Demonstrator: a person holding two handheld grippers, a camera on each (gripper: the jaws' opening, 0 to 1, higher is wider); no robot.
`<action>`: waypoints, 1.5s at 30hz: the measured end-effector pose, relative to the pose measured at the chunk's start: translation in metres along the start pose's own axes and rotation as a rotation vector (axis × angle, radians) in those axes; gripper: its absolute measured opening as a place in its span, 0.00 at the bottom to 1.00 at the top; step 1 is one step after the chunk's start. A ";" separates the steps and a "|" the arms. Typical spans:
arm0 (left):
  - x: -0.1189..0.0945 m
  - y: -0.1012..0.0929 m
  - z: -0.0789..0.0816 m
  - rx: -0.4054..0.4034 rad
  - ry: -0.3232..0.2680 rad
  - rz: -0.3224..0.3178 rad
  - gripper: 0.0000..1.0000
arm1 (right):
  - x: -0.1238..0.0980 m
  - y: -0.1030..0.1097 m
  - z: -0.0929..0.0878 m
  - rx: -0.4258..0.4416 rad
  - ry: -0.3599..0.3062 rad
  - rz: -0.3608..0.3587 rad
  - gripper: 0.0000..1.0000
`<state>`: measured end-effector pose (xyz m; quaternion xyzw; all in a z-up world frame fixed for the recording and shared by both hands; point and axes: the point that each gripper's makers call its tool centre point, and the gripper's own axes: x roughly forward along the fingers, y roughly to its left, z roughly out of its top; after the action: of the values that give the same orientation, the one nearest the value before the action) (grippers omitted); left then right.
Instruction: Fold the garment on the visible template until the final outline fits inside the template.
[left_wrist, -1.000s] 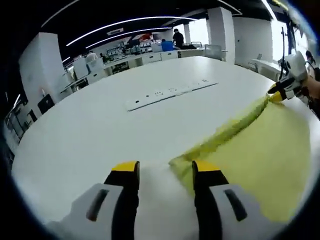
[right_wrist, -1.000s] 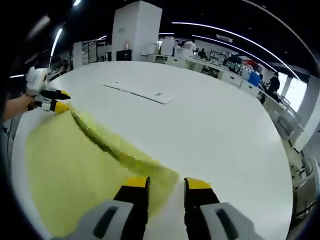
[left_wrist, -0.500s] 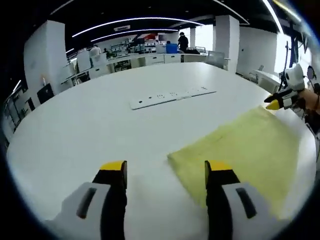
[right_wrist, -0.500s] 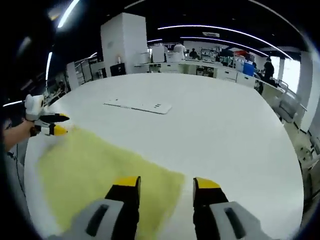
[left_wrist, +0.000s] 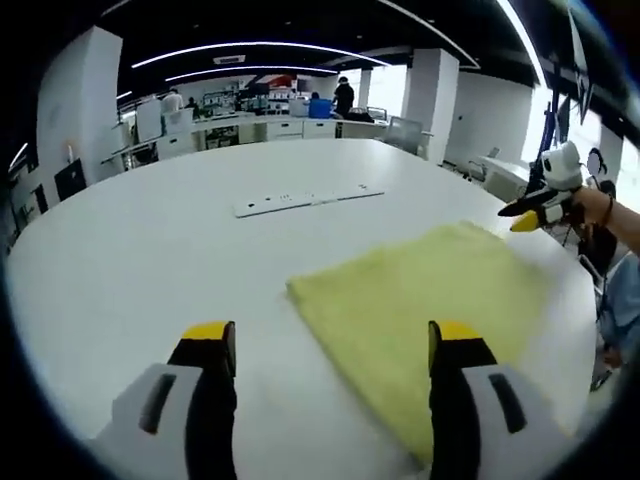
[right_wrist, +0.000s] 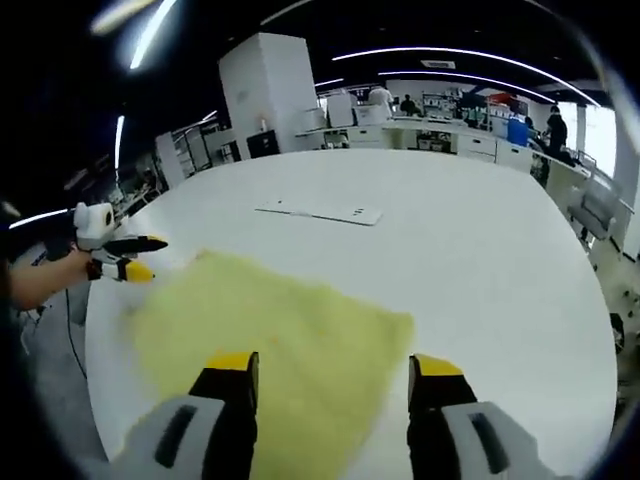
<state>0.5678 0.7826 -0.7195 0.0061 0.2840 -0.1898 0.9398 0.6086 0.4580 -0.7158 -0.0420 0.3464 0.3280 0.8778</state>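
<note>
Yellow garment lying flat on the white counter, folded into a rough rectangle, nothing gripping it. Seen from the left gripper view with one corner pointing toward the counter's middle, ahead of the gap between the jaws, and its long axis running from the near right jaw diagonally away toward the far right edge of the counter. Left claw spread wide above the counter, yellow-tipped jaws well apart, right jaw over the near part of the cloth, left jaw over bare counter. Same garment in the right gripper view spread between and beyond the jaws, one corner pointing right toward the open counter, the far corner reaching toward the left rim. Right claw also spread wide, holding nothing, both jaws over or just at the cloth's near portion. Right claw visible at the far right of the left gripper view, held in a hand beyond the garment's far corner, jaws apart. Left claw visible at the left of the right gripper view, likewise parted, beside the cloth's far corner. Long white power strip lying flat on the counter beyond the garment, well apart from it.
</note>
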 end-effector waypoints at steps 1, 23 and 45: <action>-0.004 -0.005 -0.002 0.000 0.004 -0.019 0.74 | -0.004 0.003 -0.002 -0.002 0.001 0.003 0.59; -0.055 -0.049 -0.063 -0.015 0.054 -0.104 0.43 | -0.058 0.043 -0.059 -0.008 0.035 0.053 0.49; -0.053 -0.061 -0.080 -0.163 0.042 -0.098 0.14 | -0.071 0.033 -0.109 0.016 0.074 -0.032 0.19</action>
<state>0.4627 0.7539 -0.7527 -0.0804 0.3181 -0.2116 0.9207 0.4866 0.4120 -0.7479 -0.0526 0.3804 0.3094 0.8700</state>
